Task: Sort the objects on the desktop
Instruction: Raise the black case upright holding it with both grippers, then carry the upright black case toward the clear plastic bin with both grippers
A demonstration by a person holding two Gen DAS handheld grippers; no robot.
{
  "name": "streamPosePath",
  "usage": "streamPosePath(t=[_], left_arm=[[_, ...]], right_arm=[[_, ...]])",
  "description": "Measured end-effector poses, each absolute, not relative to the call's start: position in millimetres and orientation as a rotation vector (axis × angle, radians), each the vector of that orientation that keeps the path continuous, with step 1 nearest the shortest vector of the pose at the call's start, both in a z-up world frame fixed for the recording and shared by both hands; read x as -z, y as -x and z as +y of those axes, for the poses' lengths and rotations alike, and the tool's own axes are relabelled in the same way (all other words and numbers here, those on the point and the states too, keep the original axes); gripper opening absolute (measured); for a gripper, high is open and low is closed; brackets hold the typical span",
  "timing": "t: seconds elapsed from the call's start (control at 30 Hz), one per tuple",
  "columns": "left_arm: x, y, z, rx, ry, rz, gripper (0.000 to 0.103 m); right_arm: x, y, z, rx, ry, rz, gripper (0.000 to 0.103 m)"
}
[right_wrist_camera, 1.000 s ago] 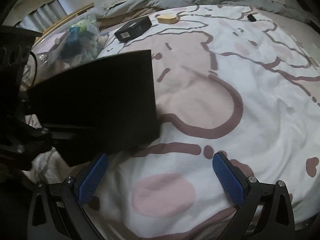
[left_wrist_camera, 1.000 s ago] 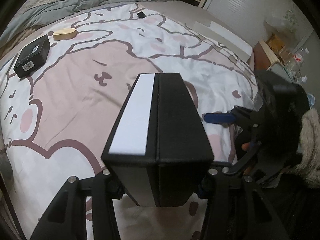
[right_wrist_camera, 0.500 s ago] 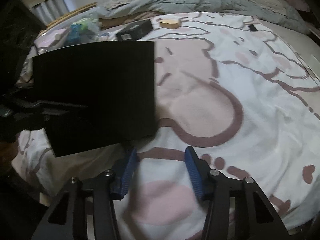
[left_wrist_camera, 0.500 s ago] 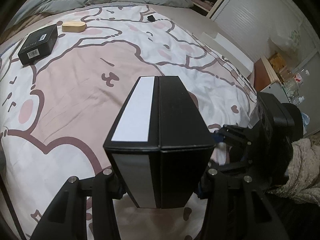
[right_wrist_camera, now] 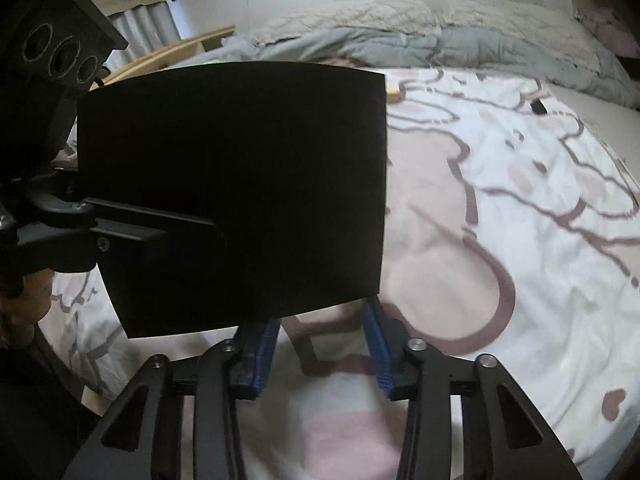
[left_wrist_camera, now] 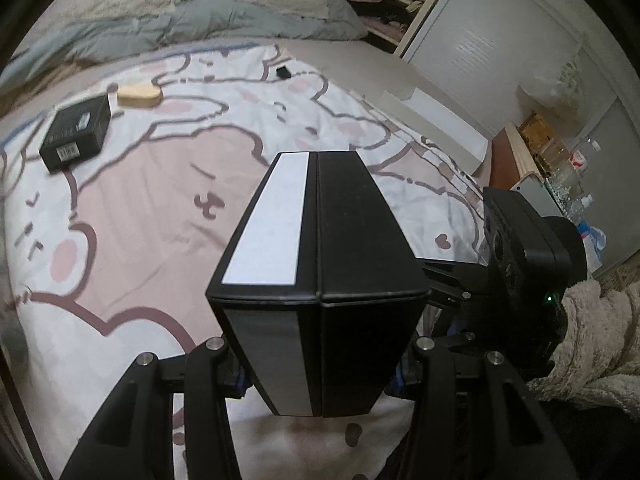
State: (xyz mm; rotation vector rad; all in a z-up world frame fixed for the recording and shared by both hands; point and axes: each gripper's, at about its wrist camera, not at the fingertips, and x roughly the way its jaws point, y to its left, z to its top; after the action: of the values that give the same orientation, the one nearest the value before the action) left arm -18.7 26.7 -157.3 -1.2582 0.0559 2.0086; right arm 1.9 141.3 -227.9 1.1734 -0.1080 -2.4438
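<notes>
Above the bed (left_wrist_camera: 132,216), the left claw (left_wrist_camera: 320,364) clenches a big black box (left_wrist_camera: 320,280) upright, clear of the cartoon blanket; just beside it, the right claw (right_wrist_camera: 320,344) hangs released, fingers (right_wrist_camera: 378,348) apart under the box's corner.

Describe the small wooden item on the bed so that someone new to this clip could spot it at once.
Start at the grey duvet heaped at the far end of the cartoon-print bedsheet. Just in front of it, on the sheet, lies the pale wooden box, beside a flat black box. It is the only light tan, rounded item; its neighbours are black.
</notes>
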Motion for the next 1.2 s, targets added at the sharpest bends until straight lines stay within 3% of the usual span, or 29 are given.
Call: streamPosePath(t=[0.13, 0.73, 1.2], left_arm=[[144, 13, 27, -2.037, 1.206, 0.093, 0.049], [70, 5, 5, -2.284, 0.959, 0.135, 0.049], [8, 34, -37, -2.516, 0.858, 0.048, 0.049]], right_arm=[[218, -2, 140, 2.426, -1.150, -0.090, 0.032], [135, 23, 126, 2.383, -0.948, 0.118, 0.032], [60, 75, 84, 2.314, -0.737, 0.306, 0.032]])
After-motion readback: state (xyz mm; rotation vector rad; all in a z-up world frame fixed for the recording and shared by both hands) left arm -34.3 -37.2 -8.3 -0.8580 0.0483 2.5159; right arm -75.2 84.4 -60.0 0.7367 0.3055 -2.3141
